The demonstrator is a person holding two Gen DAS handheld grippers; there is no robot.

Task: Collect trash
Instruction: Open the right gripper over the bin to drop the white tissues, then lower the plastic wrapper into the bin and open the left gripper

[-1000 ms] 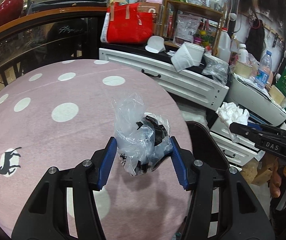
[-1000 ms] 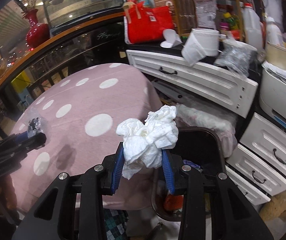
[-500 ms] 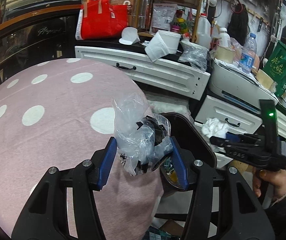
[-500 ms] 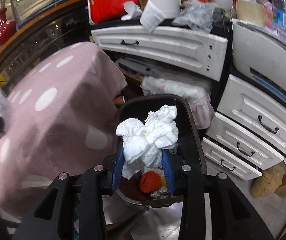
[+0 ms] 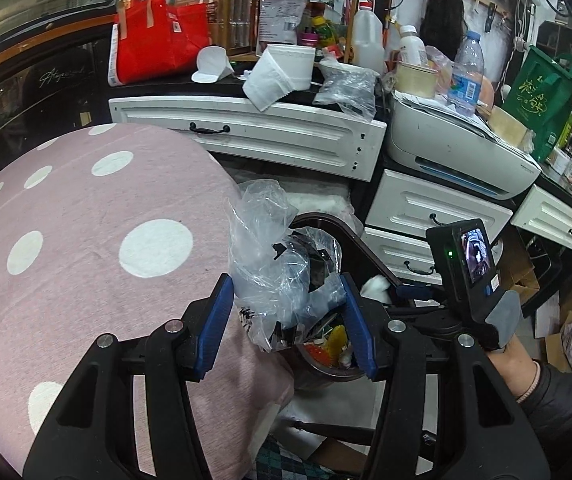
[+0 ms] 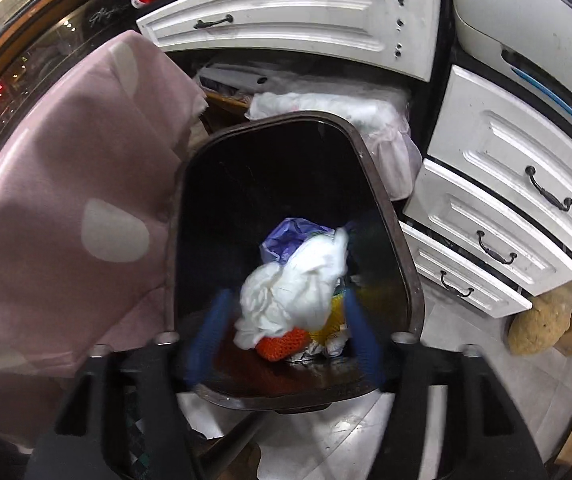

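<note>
While my right gripper hangs straight over the open trash bin, its blue fingers stand spread apart and blurred, and the white tissue wad sits between and just below them, loose, over the rubbish inside. My left gripper is clamped on the crumpled plastic bag, which stands upward out of the fingers. From that gripper the bin lies ahead and slightly to the right, just past the edge of the pink dotted desk. I judge a short forward carry puts the bag over the mouth.
</note>
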